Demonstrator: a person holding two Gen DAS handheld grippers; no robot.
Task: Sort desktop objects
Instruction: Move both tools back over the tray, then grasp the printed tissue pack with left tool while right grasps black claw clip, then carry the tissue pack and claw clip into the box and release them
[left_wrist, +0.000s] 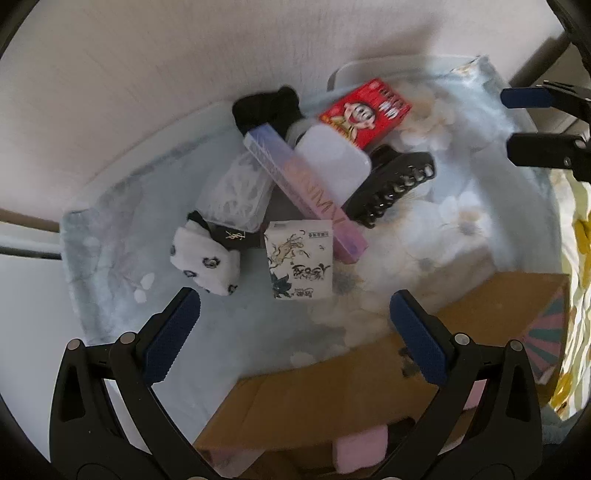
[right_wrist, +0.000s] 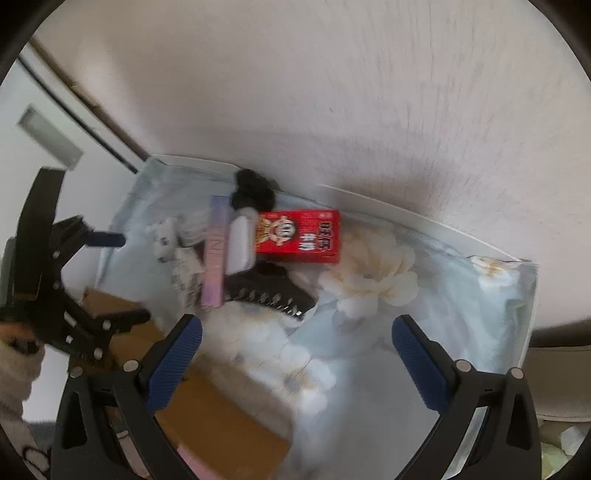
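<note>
**Both grippers wide over an unsorted pile**

The cloth (left_wrist: 122, 229), pale blue and floral, covers the desk against the wall. A cardboard box (left_wrist: 332, 398) sits at its near edge, likely the sorting bin. The pile lies mid-cloth, all pieces touching or overlapping.

The left gripper (left_wrist: 295, 332) hangs above the near side of the pile, fingers wide, holding nothing. The right gripper (right_wrist: 297, 349) hovers further right, also wide and empty.

Largest first: the red carton (left_wrist: 365, 110) looks light and stiff; it should be pinched across its short sides. The long pink box (left_wrist: 314, 195) lies slanted over others, rigid, best taken mid-length. The black hair claw (left_wrist: 391, 184) is hard and toothed; its spine is the place to grip. The tissue pack (left_wrist: 301, 264) and panda sock (left_wrist: 205, 260) are soft and will squash.
</note>
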